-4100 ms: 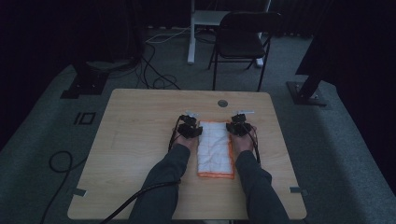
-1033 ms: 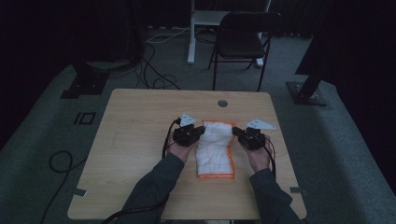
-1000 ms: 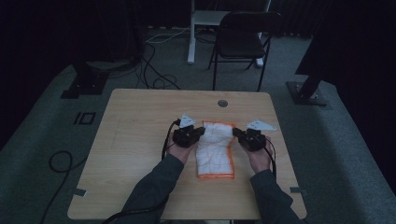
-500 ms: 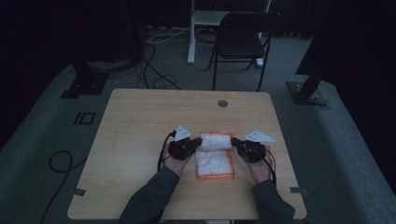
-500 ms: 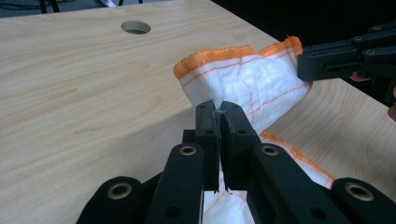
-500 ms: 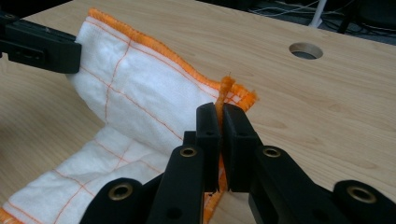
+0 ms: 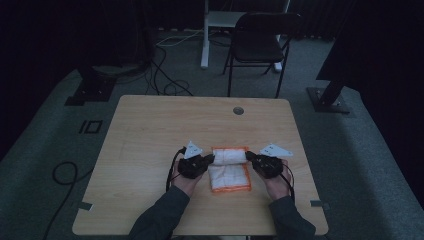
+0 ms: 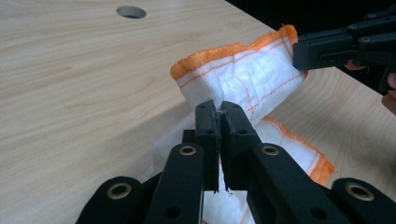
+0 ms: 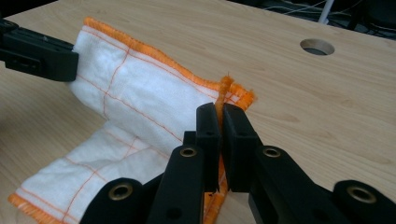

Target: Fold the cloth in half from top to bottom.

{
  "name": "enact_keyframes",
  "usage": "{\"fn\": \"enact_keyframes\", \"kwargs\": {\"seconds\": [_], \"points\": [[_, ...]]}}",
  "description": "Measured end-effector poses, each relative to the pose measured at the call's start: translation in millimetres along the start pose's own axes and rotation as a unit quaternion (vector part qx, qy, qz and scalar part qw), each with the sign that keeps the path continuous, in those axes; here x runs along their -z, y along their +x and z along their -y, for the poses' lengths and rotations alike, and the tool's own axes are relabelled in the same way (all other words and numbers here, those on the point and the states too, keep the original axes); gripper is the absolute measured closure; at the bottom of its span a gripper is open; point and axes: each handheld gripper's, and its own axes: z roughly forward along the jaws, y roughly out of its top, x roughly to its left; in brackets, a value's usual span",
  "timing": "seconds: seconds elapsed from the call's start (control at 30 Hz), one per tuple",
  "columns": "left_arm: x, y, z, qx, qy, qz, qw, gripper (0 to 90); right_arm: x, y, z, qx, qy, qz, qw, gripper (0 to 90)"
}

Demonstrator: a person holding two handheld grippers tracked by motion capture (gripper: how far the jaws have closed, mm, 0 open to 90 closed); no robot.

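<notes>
Cloth (image 7: 229,170), white with an orange stitched border and thin orange grid lines, lies on the near middle part of the wooden table (image 7: 150,130), between the two hands of the person. Its far edge is lifted from the table and curls over toward the near side, while the near part lies flat on the wood.

The left gripper (image 7: 209,159) is closed tight on the left end of this lifted edge. In the left gripper view the two black jaws (image 8: 218,122) stand almost together, with only a thin fold of white fabric pinched between the pads. The right gripper (image 7: 250,157) is closed in the same way on the right end of the edge; in the right gripper view its jaws (image 9: 220,122) press on the orange hem, which stands up a little above the pads. The raised strip of cloth hangs between the two grippers in a loose band, and each gripper view shows the other gripper holding the opposite corner farther off.

A round cable hole (image 7: 238,110) sits in the table top, well apart from the cloth, toward the far edge. Behind the table a dark folding chair (image 7: 262,45) stands on the grey floor, and black cables (image 7: 165,85) lie on the floor to the far left.
</notes>
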Motion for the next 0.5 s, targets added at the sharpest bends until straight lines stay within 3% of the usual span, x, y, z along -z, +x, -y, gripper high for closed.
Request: {"fn": "enact_keyframes", "kwargs": {"seconds": [0.5], "points": [[-0.9,-10.8,25.5,0.004,0.023,0.009,0.9997,87.1,4.0,8.5,28.7,-0.006,0.02,-0.013,0.9997,86.0]]}}
